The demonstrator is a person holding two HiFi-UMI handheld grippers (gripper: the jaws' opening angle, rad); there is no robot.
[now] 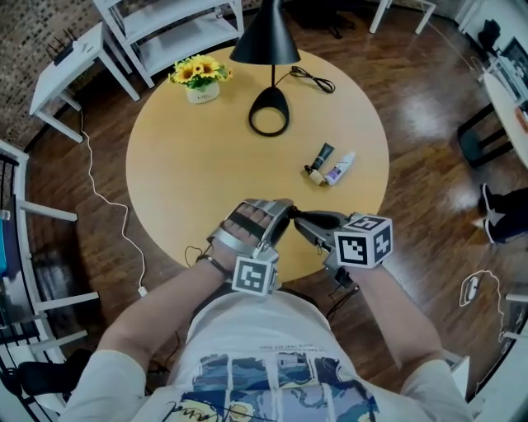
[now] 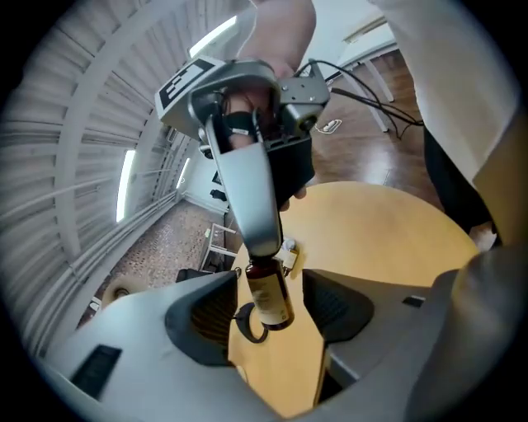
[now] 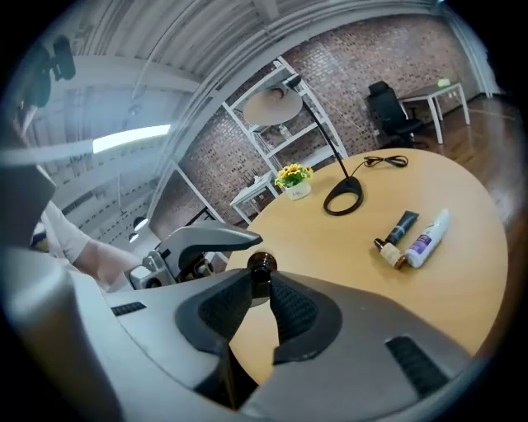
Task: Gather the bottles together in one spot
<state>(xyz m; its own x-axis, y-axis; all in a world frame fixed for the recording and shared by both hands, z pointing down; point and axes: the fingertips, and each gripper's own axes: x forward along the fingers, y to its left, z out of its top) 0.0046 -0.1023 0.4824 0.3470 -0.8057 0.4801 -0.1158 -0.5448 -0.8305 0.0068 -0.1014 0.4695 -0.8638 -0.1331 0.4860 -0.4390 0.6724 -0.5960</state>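
Note:
A small brown glass bottle (image 2: 269, 297) with a pale label hangs over the near edge of the round wooden table (image 1: 206, 165). My right gripper (image 3: 260, 284) is shut on the bottle's top end (image 3: 261, 264). My left gripper (image 2: 268, 311) stands open around the bottle's body, with a gap on each side. In the head view both grippers meet at the table's near edge, left (image 1: 276, 216) and right (image 1: 299, 221), and they hide the bottle there. A dark tube (image 1: 322, 155), a white bottle (image 1: 340, 168) and a small cork-topped bottle (image 1: 313, 175) lie together at the table's right.
A black lamp (image 1: 266, 37) with a ring base (image 1: 270, 111) stands at the table's far side, its cable (image 1: 312, 79) trailing right. A pot of yellow flowers (image 1: 200, 78) sits at the far left. White shelving (image 1: 177, 25) and a desk (image 1: 70, 62) stand beyond the table.

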